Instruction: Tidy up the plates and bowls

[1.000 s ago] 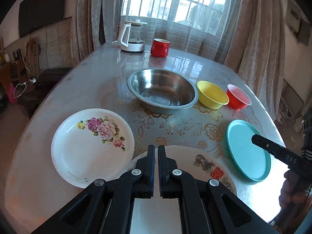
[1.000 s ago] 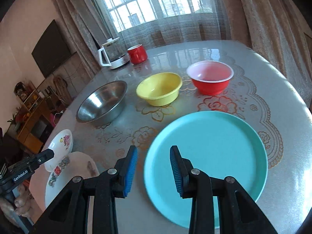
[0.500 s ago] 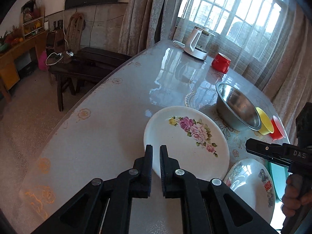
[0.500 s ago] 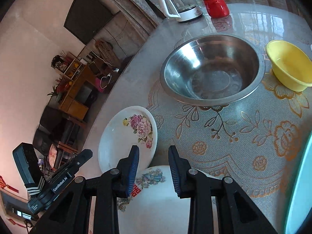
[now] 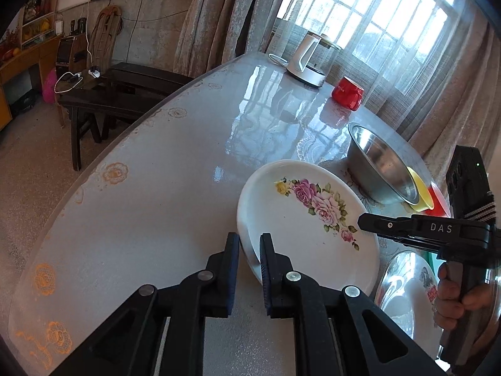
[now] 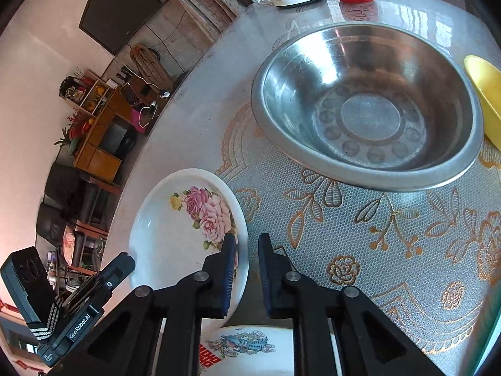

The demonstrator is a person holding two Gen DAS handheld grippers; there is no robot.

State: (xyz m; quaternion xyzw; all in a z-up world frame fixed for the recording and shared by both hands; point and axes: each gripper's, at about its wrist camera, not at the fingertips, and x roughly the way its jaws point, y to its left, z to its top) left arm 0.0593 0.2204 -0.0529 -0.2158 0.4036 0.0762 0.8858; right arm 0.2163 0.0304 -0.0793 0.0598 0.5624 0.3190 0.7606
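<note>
A white plate with pink roses [image 5: 307, 228] [image 6: 184, 228] lies near the table's left edge. My left gripper [image 5: 249, 250] straddles its near-left rim. Its jaws are opening, and the rim sits between them without a clear press. My right gripper [image 6: 246, 250] is at the plate's right rim, one finger over the plate and one outside. Its jaws are closing onto that rim. A second white plate with a red character [image 6: 247, 351] [image 5: 407, 297] lies just in front. The steel bowl [image 6: 366, 109], yellow bowl [image 6: 485, 94] and red bowl [image 5: 440, 203] stand beyond.
A teal plate's edge [image 6: 493, 338] shows at the far right. A white kettle [image 5: 308, 62] and a red mug [image 5: 347, 92] stand by the window. A hand [image 5: 454, 294] holds the right gripper's handle. The table edge curves close on the left, with a dark bench [image 5: 103, 100] beyond.
Both grippers swung left, from the teal plate and the red-character plate over to the rose plate. The right jaws narrowed around its rim. The left jaws parted a little.
</note>
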